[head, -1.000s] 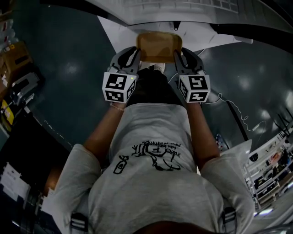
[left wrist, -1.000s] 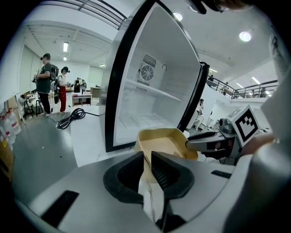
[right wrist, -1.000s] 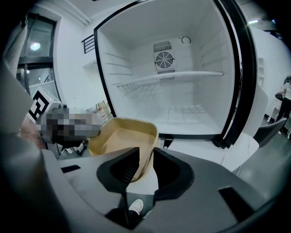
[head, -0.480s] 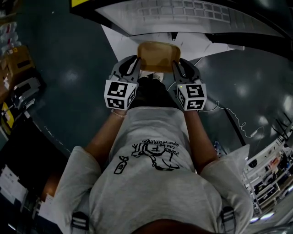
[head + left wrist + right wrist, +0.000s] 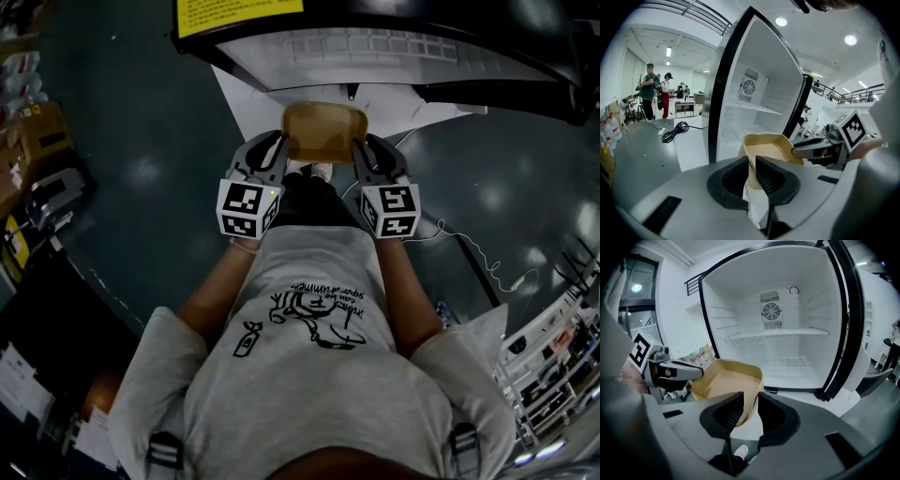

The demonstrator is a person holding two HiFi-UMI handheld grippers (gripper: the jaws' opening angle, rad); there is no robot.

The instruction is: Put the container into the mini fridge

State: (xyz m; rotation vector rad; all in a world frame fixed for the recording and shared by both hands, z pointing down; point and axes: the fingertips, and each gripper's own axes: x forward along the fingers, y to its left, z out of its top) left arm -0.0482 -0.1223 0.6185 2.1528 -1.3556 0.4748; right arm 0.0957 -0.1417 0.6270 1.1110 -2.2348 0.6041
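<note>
A tan rectangular container (image 5: 324, 132) hangs in the air between both grippers, just in front of the open mini fridge (image 5: 375, 52). My left gripper (image 5: 281, 150) is shut on its left wall, seen up close as the container (image 5: 769, 146) pinched in my left gripper (image 5: 753, 169). My right gripper (image 5: 361, 155) is shut on the right wall; there the container (image 5: 725, 380) rim sits in my right gripper (image 5: 750, 411). The mini fridge (image 5: 787, 341) interior is white, with a wire shelf and a fan at the back.
The fridge door (image 5: 723, 89) stands open to the left. A white mat (image 5: 246, 89) lies under the fridge. A thin cable (image 5: 478, 253) runs over the dark floor on the right. Shelving and boxes (image 5: 37, 159) line the left side. People (image 5: 649, 91) stand far off.
Both grippers have risen with the container held between them. More of the fridge's top and its yellow label has come into the head view.
</note>
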